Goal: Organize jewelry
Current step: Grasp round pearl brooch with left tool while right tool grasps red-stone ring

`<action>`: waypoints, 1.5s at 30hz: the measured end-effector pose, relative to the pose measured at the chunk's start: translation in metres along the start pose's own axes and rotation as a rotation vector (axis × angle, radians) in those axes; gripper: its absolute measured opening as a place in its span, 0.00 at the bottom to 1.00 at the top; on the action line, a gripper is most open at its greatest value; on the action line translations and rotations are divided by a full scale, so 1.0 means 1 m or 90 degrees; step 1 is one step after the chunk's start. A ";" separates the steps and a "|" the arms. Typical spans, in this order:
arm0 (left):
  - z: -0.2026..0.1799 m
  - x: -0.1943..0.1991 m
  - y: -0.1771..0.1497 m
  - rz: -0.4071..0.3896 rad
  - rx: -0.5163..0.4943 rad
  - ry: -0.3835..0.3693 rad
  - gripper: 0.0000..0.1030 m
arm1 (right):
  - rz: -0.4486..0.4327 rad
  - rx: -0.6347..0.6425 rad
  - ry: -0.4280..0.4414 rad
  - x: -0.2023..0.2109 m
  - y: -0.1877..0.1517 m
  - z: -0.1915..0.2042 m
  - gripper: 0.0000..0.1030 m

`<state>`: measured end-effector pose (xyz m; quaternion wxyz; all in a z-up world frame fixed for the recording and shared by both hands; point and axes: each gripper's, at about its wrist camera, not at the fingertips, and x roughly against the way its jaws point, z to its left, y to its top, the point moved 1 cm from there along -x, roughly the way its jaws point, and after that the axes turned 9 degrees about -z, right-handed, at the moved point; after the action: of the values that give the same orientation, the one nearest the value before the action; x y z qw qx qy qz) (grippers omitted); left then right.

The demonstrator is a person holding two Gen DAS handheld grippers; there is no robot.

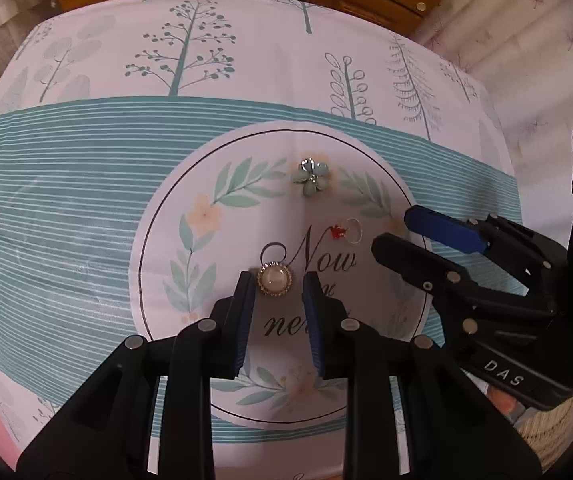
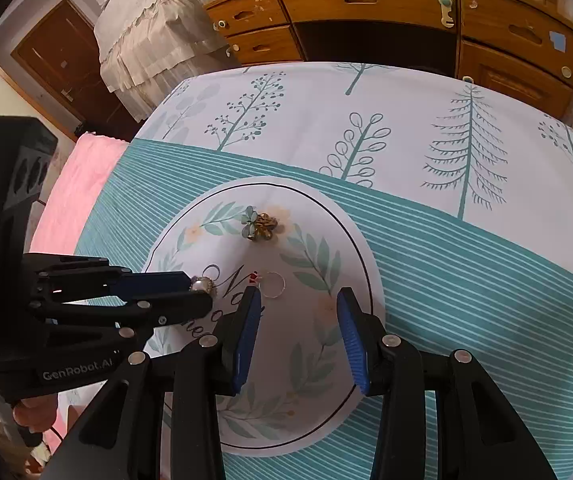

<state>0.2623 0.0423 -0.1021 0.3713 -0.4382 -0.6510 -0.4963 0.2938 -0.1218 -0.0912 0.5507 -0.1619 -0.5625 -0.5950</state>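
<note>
Underfoot, so to speak: a surface (image 1: 86, 208) under a printed cloth, teal stripes across the middle, pale trees along the far band, a white round medallion with leaf sprigs and script lettering at the centre. Beyond the far edge, a wooden dresser (image 2: 406, 12) with drawers and round knobs; to its left a lace-draped piece of furniture (image 2: 154, 36) and a dark wooden door (image 2: 58, 60). Pink bedding (image 2: 74, 192) along the left side of the surface.

On the medallion, three pieces of jewelry. Nearest the left wrist camera, a round pearl brooch (image 1: 274, 279) with a beaded gold rim, lying between the tips of the left hand-held gripper (image 1: 278, 286), closer to the left finger than the right. Left hand-held gripper parted moderately, holding nothing; contact with the brooch hard to judge. Farther off, a pale-green flower brooch (image 1: 312, 177) with silver edging; in the right wrist view a gold filigree piece (image 2: 265, 226) showing just beside it. Between them, a thin silver ring with a small red charm (image 1: 346, 232), flat on the lettering.

Right hand-held gripper (image 2: 298, 300) spread wide, empty, its left finger tip (image 2: 252, 300) just beside the red charm, the ring just ahead of the gap. Both tools angled toward the medallion's centre, each partly blocking the other's view of the cloth.
</note>
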 end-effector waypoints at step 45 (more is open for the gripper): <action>0.044 0.027 -0.025 -0.021 0.063 0.001 0.15 | 0.014 0.163 -0.019 -0.027 0.003 0.052 0.22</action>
<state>0.2273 0.0873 -0.0955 0.3845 -0.4080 -0.6817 -0.4701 0.2832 -0.0643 -0.0953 0.5649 -0.1052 -0.6405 -0.5095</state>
